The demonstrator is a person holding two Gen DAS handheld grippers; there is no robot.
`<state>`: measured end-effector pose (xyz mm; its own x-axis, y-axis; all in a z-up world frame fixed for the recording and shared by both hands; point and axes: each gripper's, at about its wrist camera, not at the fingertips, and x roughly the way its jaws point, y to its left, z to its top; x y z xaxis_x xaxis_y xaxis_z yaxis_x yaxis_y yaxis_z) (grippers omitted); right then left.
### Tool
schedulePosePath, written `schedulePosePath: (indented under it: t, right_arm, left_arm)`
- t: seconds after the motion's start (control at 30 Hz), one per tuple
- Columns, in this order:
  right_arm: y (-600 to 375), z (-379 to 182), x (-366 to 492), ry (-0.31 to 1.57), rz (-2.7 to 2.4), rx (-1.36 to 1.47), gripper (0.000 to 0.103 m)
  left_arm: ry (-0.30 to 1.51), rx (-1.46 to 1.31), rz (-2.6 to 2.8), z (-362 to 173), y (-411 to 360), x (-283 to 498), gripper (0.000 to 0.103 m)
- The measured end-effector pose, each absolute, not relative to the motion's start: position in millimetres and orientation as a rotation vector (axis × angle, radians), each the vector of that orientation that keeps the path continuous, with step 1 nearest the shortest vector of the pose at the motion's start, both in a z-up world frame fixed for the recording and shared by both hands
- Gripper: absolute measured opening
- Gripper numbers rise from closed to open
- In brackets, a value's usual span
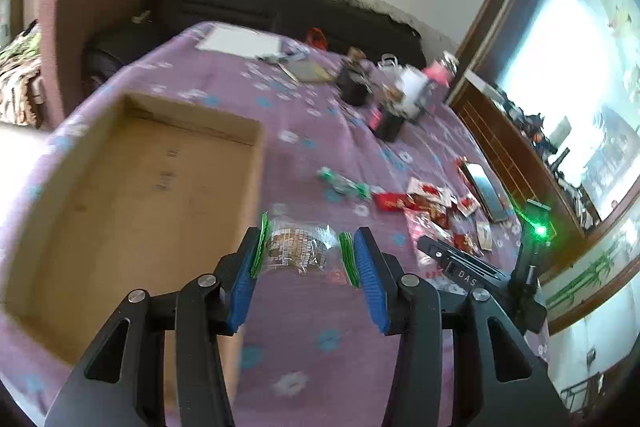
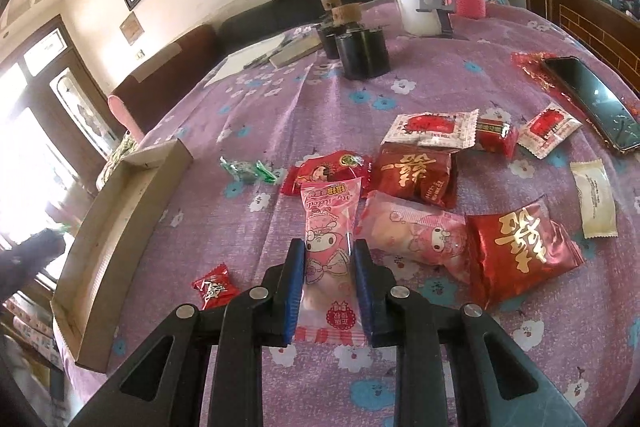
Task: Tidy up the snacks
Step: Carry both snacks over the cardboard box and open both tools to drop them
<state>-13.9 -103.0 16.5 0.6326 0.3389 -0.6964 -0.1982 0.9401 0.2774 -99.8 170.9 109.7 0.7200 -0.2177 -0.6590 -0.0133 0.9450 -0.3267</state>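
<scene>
The left gripper [image 1: 306, 247] pinched a clear, green-ended snack packet [image 1: 298, 245] just right of the shallow cardboard tray [image 1: 140, 187], while the right gripper [image 2: 329, 261] squeezed a pink cartoon-printed packet [image 2: 326, 251] whose slick film risked slipping out short of the tray.

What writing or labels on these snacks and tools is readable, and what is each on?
"DAS": on the black right tool, rest cut off.
"囍" in gold: on two red packets.
"My Melody", upside down: on the pink packet in the right tool.
Clear packet in the left tool, white sachet, box print: too blurred.
</scene>
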Motion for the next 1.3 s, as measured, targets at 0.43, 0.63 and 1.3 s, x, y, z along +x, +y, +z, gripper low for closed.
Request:
schedulePosePath:
  t: [0.43, 0.63, 1.3]
  right_arm:
    - [-17, 204, -61, 0.627, 0.585, 0.105, 0.024]
    - [59, 280, -14, 0.581, 0.712, 0.171, 0.025]
    - [154, 41, 86, 0.955, 0.568, -0.026, 0.024]
  left_arm:
    - [0.662, -0.226, -0.065, 210, 271, -106, 0.045]
    - [0.692, -0.291, -0.041, 217, 300, -43, 0.045]
    - [1.015, -0.562, -0.013, 22, 302, 67, 0.046]
